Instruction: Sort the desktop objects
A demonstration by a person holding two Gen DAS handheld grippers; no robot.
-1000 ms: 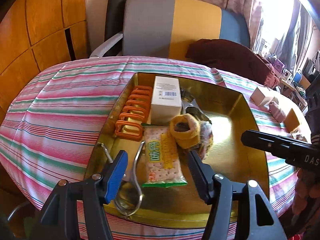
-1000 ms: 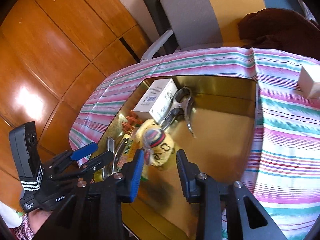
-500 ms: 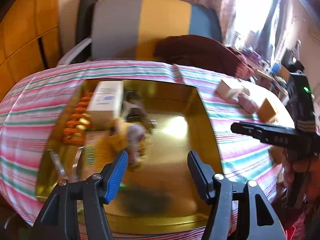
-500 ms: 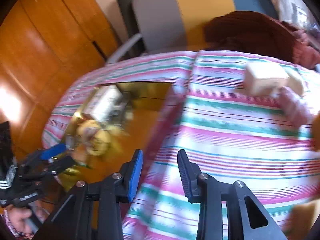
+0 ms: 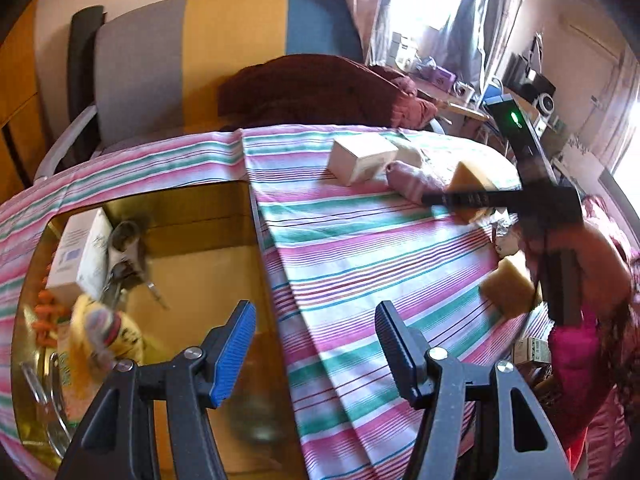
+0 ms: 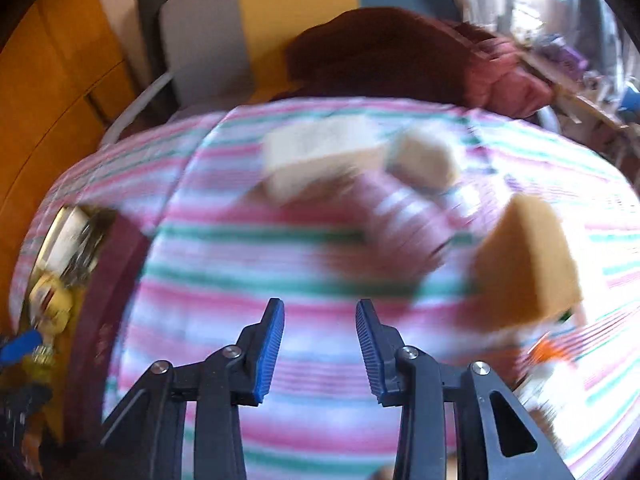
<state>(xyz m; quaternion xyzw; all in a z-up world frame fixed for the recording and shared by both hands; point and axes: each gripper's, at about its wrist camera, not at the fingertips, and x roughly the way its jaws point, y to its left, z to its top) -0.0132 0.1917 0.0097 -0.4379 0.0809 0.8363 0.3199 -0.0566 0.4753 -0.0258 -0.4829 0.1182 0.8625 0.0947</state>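
Observation:
A gold tray [image 5: 224, 280] lies on the striped tablecloth at the left and holds a white box [image 5: 76, 260], scissors [image 5: 124, 256], a yellow sock [image 5: 104, 332] and orange clips [image 5: 46, 316]. My left gripper [image 5: 316, 340] is open and empty over the tray's right rim. My right gripper [image 6: 320, 348] is open and empty over bare cloth; it also shows in the left wrist view [image 5: 500, 196]. On the cloth lie a cream box [image 6: 320, 156], a pink striped sock [image 6: 400, 216] and a yellow sponge [image 6: 524, 264]. The right wrist view is blurred.
A second yellow sponge [image 5: 508, 284] sits near the table's right edge. A chair [image 5: 224, 52] with a dark red garment [image 5: 316, 88] stands behind the table. A wooden wall [image 6: 60, 80] is at the left.
Both grippers have swung right, away from the tray's contents toward the loose objects on the cloth. Both stay open and empty.

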